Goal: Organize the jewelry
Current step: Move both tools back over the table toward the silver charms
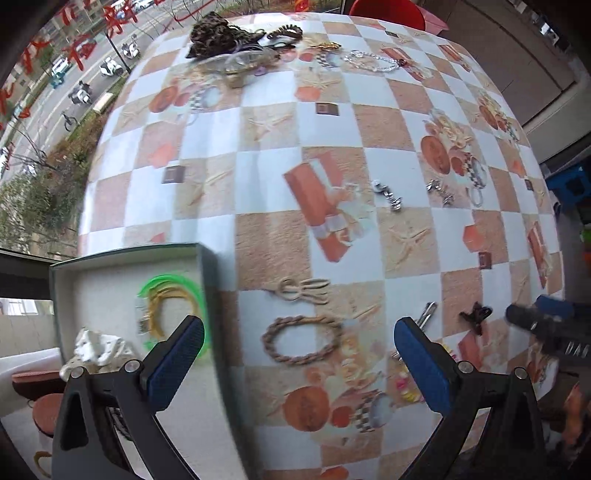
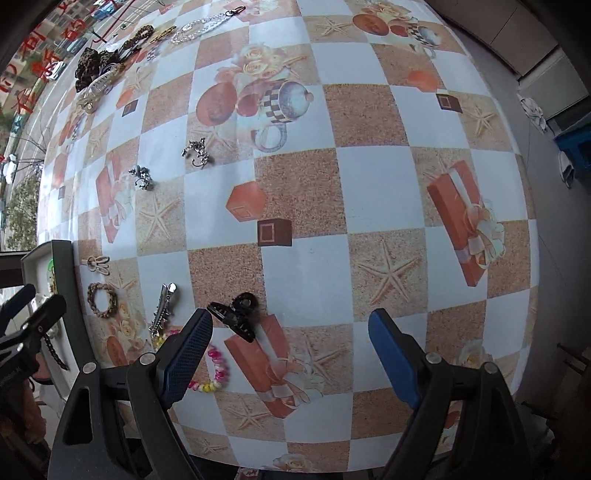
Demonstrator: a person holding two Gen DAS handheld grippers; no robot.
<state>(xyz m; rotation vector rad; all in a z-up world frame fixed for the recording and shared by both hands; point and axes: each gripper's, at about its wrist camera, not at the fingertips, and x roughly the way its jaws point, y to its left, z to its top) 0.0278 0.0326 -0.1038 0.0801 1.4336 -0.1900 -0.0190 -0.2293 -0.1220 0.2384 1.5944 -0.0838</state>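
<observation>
My left gripper (image 1: 299, 354) is open and empty, above a braided beige hair tie (image 1: 301, 341) beside the open box (image 1: 127, 254). The box holds green and yellow bangles (image 1: 173, 295) and a white scrunchie (image 1: 98, 350). My right gripper (image 2: 291, 350) is open and empty, just behind a black claw clip (image 2: 234, 315). A silver hair clip (image 2: 162, 308), a pink and yellow bead bracelet (image 2: 216, 373), a beige bow clip (image 2: 98, 264) and two silver earrings (image 2: 142, 177) (image 2: 197, 149) lie on the checkered tablecloth (image 2: 369, 184).
At the far table edge lie a leopard scrunchie (image 1: 218, 33), a clear claw clip (image 1: 243, 61), a crystal bracelet (image 1: 373, 61) and dark hair ties (image 1: 284, 31). A red chair (image 1: 388, 11) stands behind. The table's near edge (image 2: 332, 469) lies under the right gripper.
</observation>
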